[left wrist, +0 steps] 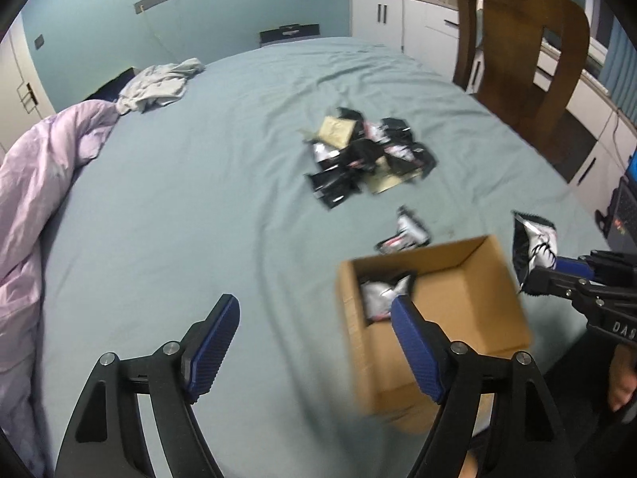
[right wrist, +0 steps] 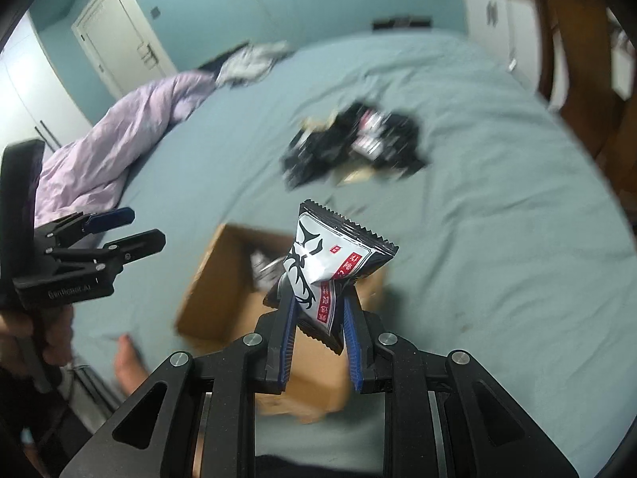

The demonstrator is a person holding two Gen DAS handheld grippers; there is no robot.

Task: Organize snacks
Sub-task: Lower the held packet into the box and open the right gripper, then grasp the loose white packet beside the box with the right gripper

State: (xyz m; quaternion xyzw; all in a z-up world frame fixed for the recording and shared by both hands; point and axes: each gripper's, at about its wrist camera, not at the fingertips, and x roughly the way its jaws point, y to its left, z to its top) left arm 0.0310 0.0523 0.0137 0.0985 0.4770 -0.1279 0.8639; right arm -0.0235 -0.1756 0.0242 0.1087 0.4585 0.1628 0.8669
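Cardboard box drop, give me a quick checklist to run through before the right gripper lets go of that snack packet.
1. Grip: right gripper shut on the black-and-white snack packet, pinched at its lower end. Ok.
2. Cardboard box open at the top, with bare floor showing inside. Ok.
3. Packet over the opening: the left wrist view shows it beside the box's right wall, not above it. Not ok.
4. Left gripper open, empty, one fingertip close to the box's near edge. Cannot tell whether it blocks.
5. Box sitting flat on the bed sheet: blurred. Cannot tell.
6. Work left: snack pile and one stray packet. Ok.
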